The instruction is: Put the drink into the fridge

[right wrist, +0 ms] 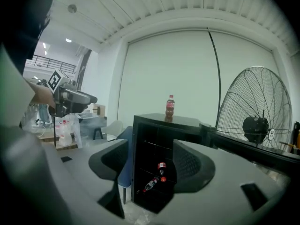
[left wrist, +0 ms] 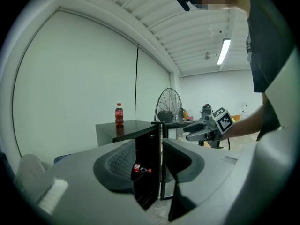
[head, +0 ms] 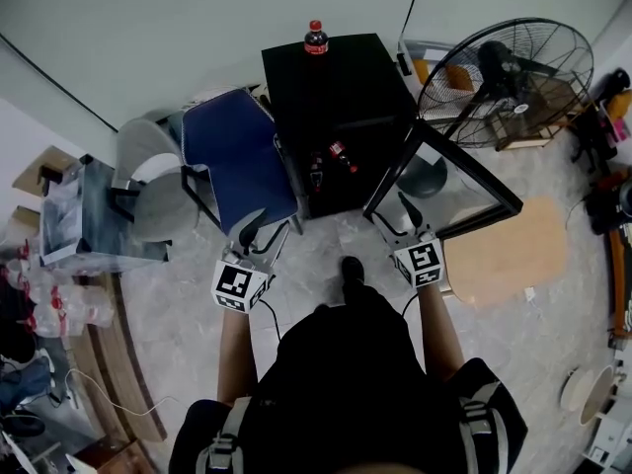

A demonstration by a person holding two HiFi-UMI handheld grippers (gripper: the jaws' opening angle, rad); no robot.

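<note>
A small black fridge (head: pixel 336 97) stands against the wall with its glass door (head: pixel 444 171) swung open to the right. One cola bottle (head: pixel 315 38) stands upright on its top. Two more bottles (head: pixel 341 156) lie on the shelves inside; the right gripper view shows one (right wrist: pixel 161 167) above another (right wrist: pixel 150 184). My left gripper (head: pixel 255 237) hovers open and empty in front of the fridge's left side, by the blue chair. My right gripper (head: pixel 403 215) is open and empty near the door's lower edge. In the left gripper view the top bottle (left wrist: pixel 119 114) and one inside bottle (left wrist: pixel 140 169) show.
A blue chair (head: pixel 237 156) and a grey chair (head: pixel 148 181) stand left of the fridge. A large floor fan (head: pixel 504 77) is at the right, with a round wooden board (head: pixel 504 250) on the floor below it. Shelves with bags (head: pixel 59 265) line the left wall.
</note>
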